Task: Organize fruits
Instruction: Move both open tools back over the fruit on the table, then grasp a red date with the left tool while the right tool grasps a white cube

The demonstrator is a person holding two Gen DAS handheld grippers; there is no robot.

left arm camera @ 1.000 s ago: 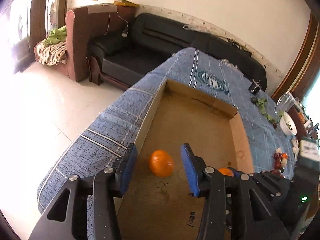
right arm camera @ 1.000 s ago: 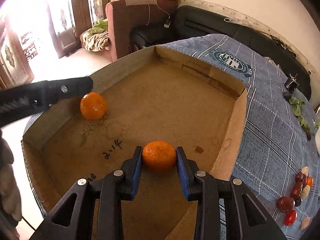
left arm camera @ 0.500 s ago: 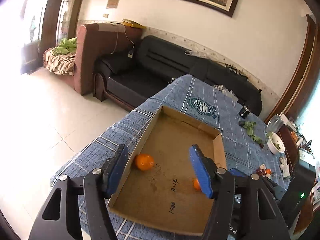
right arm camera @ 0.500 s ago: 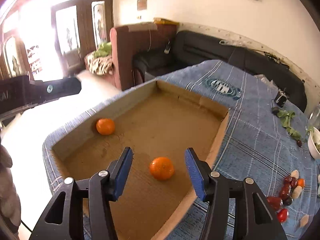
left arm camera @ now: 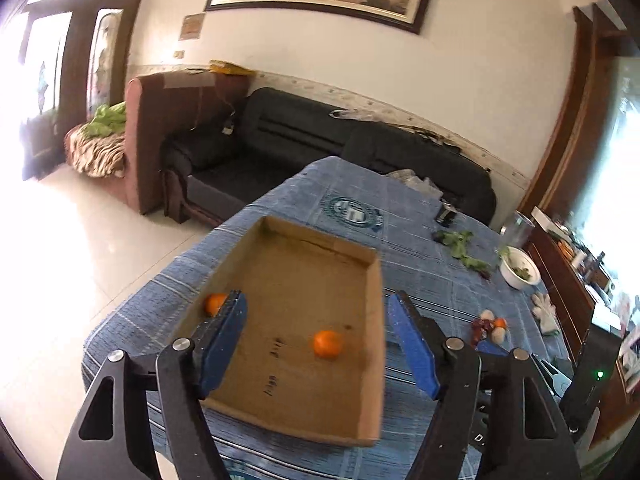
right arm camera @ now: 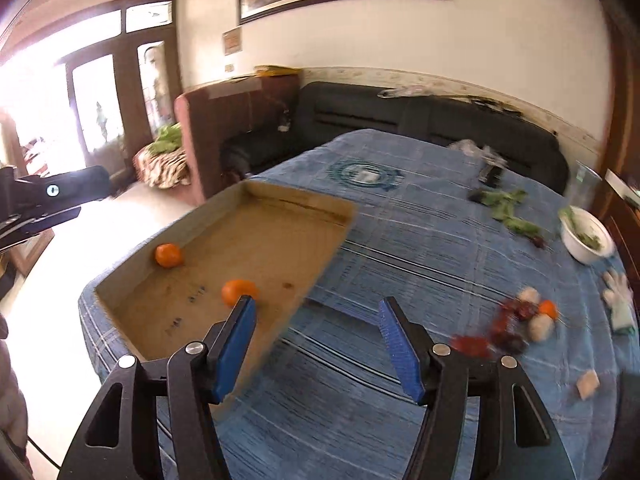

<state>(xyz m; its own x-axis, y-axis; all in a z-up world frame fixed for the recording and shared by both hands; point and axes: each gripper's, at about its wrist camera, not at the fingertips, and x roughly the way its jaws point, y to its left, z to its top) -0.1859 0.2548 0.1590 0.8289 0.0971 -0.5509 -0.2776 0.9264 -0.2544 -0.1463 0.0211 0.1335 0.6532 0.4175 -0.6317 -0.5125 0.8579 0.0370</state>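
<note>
Both tongs stand wide apart with nothing between their blue ribbed pads. From the left wrist view, the left gripper (left arm camera: 320,344) hangs above a shallow cardboard tray (left arm camera: 374,320) of matte brown board with low upright walls; its black plastic arms are cut off at the bottom edge. At 9 o'clock in the tray, one round orange (left arm camera: 214,303) sits against the left wall, half hidden behind the left pad. A second orange (left arm camera: 327,344) lies at 5 o'clock on the tray floor, well apart from the first. Dark handwritten marks sit on the floor beside it, too smeared to read.

From the right wrist view, the right gripper (right arm camera: 318,344) is off the tray's right side, over the blue striped tablecloth (right arm camera: 400,240), a woven fabric with a round printed emblem whose lettering cannot be made out. Here the wall-side orange (right arm camera: 168,255) shows whole, while the nearer orange (right arm camera: 238,291) is partly covered by the left pad. At 3 o'clock a blurred heap of small fruits (right arm camera: 516,320), dark red, pale and orange, lies on the cloth; their kinds are hard to tell. Beyond them, at 2 o'clock, stands a round white bowl (right arm camera: 584,240) holding something green, beside loose green leaves (right arm camera: 506,206).
</note>
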